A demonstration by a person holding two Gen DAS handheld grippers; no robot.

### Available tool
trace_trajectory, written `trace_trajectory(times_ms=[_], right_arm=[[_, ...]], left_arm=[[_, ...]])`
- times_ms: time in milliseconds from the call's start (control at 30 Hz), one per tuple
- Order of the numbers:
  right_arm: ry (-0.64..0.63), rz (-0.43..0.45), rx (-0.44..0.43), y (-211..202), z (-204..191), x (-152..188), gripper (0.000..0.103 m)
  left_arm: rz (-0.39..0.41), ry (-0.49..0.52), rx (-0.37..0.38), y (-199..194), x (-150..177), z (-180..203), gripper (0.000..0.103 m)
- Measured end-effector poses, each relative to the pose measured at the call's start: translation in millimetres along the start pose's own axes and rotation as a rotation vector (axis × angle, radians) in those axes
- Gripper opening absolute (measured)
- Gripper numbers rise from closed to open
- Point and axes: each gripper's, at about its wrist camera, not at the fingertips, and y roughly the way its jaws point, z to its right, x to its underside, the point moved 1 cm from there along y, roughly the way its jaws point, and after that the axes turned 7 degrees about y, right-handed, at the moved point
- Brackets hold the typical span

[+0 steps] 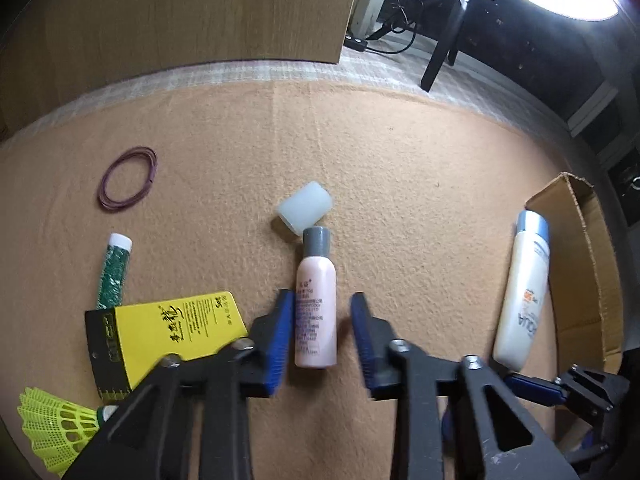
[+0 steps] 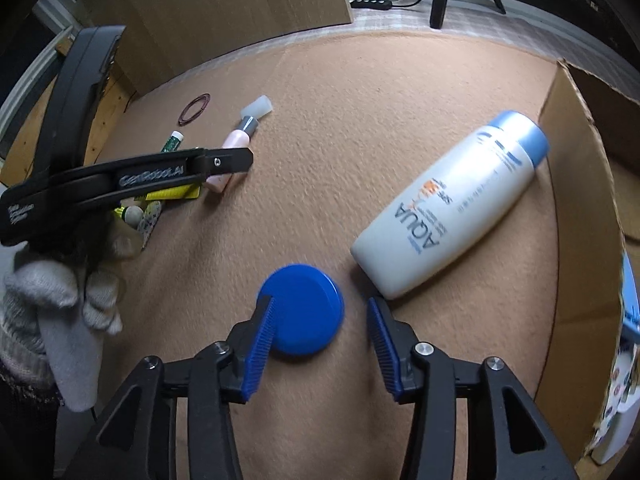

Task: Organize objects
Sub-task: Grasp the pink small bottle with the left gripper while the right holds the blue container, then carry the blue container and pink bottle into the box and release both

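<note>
My left gripper (image 1: 320,312) is open, its blue pads (image 1: 280,336) on either side of a small pink bottle with a grey cap (image 1: 315,300) that lies on the tan felt mat. A translucent white cap (image 1: 306,208) lies just past it. My right gripper (image 2: 320,328) is open around a round blue lid (image 2: 304,308) flat on the mat. A large white AQUA bottle with a light blue cap (image 2: 452,204) lies on its side beside the right finger. It also shows in the left wrist view (image 1: 522,292).
An open cardboard box (image 2: 580,184) stands at the right. At the left lie a yellow packet (image 1: 176,332), a green tube (image 1: 114,272), a yellow shuttlecock (image 1: 56,428) and purple rubber bands (image 1: 128,179). A wooden panel (image 1: 192,12) stands behind the mat.
</note>
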Motion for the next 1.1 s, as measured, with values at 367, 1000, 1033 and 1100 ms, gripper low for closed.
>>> trace_trajectory(times_ms=[367,1000,1033,1100], right_arm=[[-0.056,0.015,0.018,4.1,-13.1,12.4,0.048],[-0.206,0.097,0.172,15.9,-41.3,24.4,0.048],[-0.221,0.102,0.191,17.5,-43.8,23.9,0.048],[-0.238,0.110,0.211,19.6,-47.1,22.8,0.048]], left_arm=[[0.001,0.028,0.028,-10.3,34.1,12.9,0.021],[0.004,0.008,0.045,-41.6,104.2,12.9,0.021],[0.004,0.005,0.043,-42.5,105.6,12.9,0.021],[0.004,0.003,0.040,-42.5,106.3,12.1,0.021]])
